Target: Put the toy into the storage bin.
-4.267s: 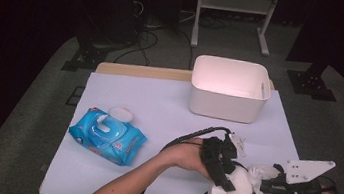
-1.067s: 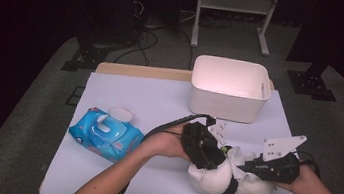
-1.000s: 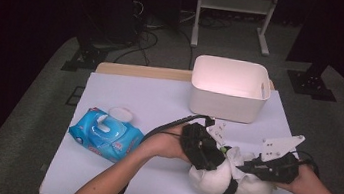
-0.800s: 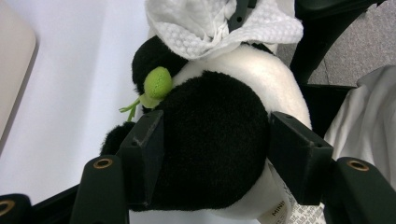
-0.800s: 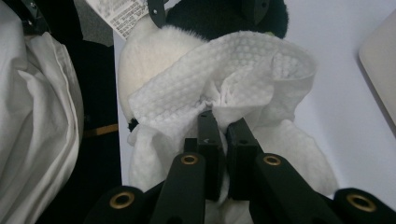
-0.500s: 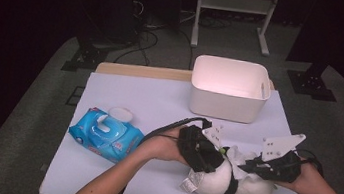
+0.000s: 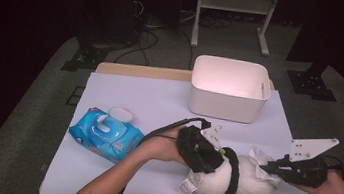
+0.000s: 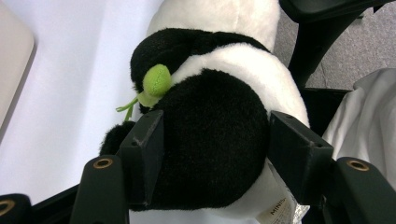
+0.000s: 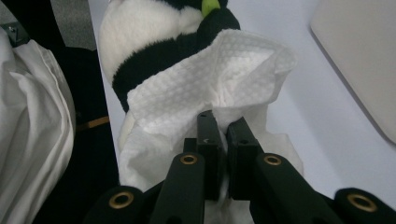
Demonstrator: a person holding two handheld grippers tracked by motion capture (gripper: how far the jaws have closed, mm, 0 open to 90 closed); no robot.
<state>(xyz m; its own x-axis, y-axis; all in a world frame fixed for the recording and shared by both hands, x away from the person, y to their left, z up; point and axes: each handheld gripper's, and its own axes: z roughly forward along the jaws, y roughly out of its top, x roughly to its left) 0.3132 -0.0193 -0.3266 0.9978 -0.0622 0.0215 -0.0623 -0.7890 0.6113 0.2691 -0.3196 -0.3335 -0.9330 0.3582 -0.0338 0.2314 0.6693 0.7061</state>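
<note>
A black-and-white plush panda [image 7: 245, 179] lies on its side near the table's front edge. My left gripper [image 7: 203, 154] is shut on its black part, and the pads press into the fur on both sides [image 8: 215, 135]. A small green piece [image 8: 156, 80] sticks out of the plush [image 8: 219, 70]. My right gripper [image 7: 271, 169] is shut on a white wet wipe [image 7: 262, 162] at the toy's right end. In the right gripper view the jaws [image 9: 219, 123] pinch the wipe [image 9: 210, 79], which drapes over the plush [image 9: 140, 32].
A white bin [image 7: 229, 89] stands open behind the toy, and its wall shows as a bin edge [image 9: 359, 51] in the right gripper view. A blue pack of wipes [image 7: 104, 133] with a round white lid [image 7: 121, 114] beside it lies at the left. White cloth [image 9: 32, 116] hangs off the table's front.
My right gripper has slid to the right with the wipe, off towards the toy's end. The left gripper keeps its hold in place. Earlier the toy stood nearer the front edge.
</note>
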